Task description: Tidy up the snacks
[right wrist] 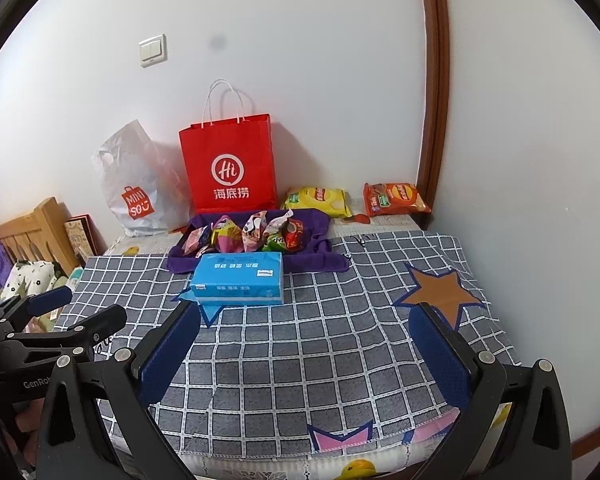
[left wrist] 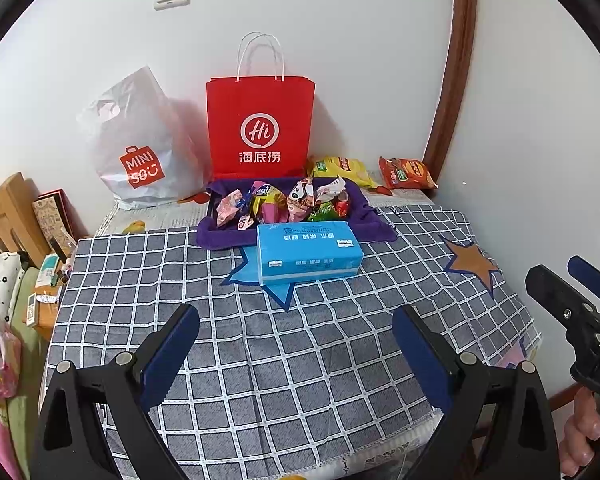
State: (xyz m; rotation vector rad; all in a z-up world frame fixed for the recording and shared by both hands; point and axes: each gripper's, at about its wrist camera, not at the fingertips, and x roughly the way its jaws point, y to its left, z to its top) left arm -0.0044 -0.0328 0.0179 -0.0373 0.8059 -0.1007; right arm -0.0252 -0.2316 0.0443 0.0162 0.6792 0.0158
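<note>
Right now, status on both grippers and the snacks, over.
Left gripper and right gripper open, empty, over the checked cloth. Small snacks piled in purple-lined tray. Blue tissue pack sits right before it.

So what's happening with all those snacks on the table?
A person is holding two sets of tongs, the left tongs and right tongs, both open and empty above the checked tablecloth. Nothing is picked up yet. Small wrapped snacks sit in a purple-lined tray, behind a blue tissue pack. A yellow chip bag and an orange chip bag lie by the wall.
</note>
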